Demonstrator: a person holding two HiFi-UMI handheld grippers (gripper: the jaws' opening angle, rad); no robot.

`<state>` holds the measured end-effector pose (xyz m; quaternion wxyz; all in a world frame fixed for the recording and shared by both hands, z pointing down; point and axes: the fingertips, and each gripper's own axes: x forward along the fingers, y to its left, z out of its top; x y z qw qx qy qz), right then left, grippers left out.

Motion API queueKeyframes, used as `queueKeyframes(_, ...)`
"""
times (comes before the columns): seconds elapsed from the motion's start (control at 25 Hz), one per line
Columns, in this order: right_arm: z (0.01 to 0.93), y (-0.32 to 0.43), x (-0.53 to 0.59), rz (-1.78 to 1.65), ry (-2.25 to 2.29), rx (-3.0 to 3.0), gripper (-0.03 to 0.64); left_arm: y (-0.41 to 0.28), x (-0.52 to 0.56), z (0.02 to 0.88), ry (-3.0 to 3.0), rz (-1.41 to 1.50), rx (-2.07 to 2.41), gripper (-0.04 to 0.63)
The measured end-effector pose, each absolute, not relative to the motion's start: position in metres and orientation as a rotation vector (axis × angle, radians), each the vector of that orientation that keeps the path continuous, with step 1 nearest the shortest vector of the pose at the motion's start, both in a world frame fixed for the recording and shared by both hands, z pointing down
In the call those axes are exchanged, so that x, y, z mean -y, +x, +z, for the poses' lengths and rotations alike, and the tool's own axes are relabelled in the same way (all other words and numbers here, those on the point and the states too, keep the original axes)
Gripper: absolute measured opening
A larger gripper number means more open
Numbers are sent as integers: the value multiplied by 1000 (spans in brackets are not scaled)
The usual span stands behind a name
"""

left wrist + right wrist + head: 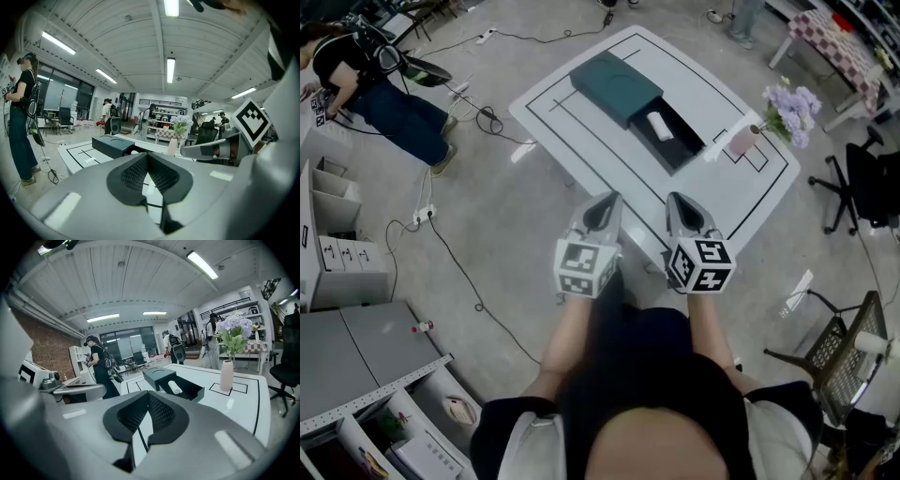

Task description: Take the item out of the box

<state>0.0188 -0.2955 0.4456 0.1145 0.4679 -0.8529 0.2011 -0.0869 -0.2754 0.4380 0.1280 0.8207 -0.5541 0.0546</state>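
both closed on nothing: left gripper [602, 202] and right gripper [682, 201], short of the table [546, 105]. white roll [660, 126] lies in the box [617, 86]'s open tray, at my 12 o'clock. i judge it light, soft, squashable; pinch across its middle.

Left gripper [609, 201], right gripper [678, 201], side by side, fingers closed, empty

No word, brand or number is legible anywhere; only black-and-white square markers [584, 267] can be seen.
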Motion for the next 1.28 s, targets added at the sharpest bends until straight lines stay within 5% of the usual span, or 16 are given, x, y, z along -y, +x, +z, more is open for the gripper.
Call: queueKeyframes(1.28,476,9,433,520,1424,2268,2,-98,430,479,2400,217,1433,11)
